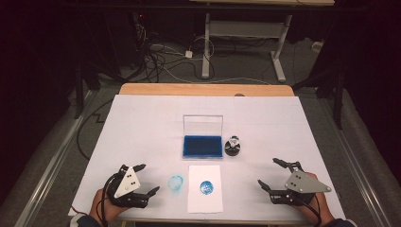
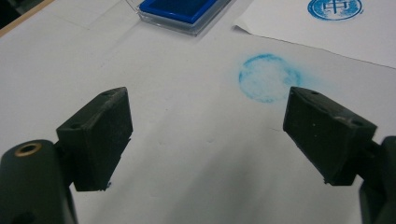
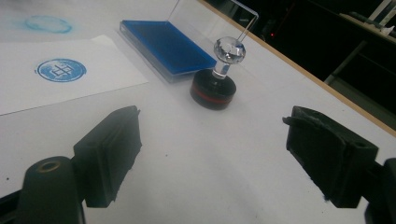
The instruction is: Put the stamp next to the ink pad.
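**High view: both grippers rest open near the front edge, stamp stands beside the ink pad**

High view shows a table covered with a white sheet [image 1: 142, 127]. In the middle of it lies a blue ink pad [image 1: 203, 146] with its clear lid [image 1: 203, 125] standing upright behind it. Just to the right of the pad stands a round stamp [image 1: 232, 146] with a black base and a clear, ball-shaped knob on top; it is upright and close to the pad, but I cannot tell if they touch. In front of the pad lies a white paper sheet [image 1: 204, 201] with one sharp blue round stamp print [image 1: 206, 187] on it. To the left of this paper, directly on the table cover, there is a pale blue smudged ring [image 1: 176, 182].

The left gripper [image 1: 148, 179] is near the front left of the table, held by a hand [image 1: 101, 204], and its jaws are wide apart with nothing between them. In the left gripper view the smudged ring [image 2: 266, 78] lies just beyond the jaws, nearer to the jaw on the right of that view.

The right gripper [image 1: 270, 173] is at the front right, also with jaws spread wide and holding nothing. In the right gripper view the stamp [image 3: 215, 87] stands ahead of the jaws, well apart from them, with the ink pad [image 3: 168, 48] just behind it and the printed paper [image 3: 70, 84] to its left.
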`<state>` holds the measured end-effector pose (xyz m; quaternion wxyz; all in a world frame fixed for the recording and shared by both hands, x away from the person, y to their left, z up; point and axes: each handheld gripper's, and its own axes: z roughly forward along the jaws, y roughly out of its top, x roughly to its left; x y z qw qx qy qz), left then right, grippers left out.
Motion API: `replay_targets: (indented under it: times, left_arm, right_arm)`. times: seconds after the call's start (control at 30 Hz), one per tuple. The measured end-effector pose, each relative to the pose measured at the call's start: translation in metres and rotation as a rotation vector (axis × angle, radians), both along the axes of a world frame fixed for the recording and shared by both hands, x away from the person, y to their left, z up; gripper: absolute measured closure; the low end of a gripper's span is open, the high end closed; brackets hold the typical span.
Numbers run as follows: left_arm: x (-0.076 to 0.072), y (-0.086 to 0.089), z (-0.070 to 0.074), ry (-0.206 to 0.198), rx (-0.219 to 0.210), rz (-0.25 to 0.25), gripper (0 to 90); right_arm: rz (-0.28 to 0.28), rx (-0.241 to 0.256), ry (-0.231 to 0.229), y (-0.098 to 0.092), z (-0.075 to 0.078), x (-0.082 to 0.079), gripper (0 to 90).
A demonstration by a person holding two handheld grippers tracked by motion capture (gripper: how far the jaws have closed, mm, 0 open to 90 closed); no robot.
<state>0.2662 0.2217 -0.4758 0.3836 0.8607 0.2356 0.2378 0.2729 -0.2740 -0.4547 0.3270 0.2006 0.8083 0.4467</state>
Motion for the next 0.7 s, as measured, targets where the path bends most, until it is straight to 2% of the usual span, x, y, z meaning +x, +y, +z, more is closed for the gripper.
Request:
replay_targets:
  times: [0.5,0.7]
  left_arm:
    - [0.0022,-0.0001,0.0000,-0.005,0.003,0.003,14.9]
    - [0.0048,-0.0022,0.0000,0.007,-0.005,0.004,14.9]
  right_arm:
    - [0.002,0.001,-0.002,-0.0003,-0.0003,0.0013,17.4]
    - [-0.003,0.001,0.000,-0.0015,-0.0010,0.0022,17.4]
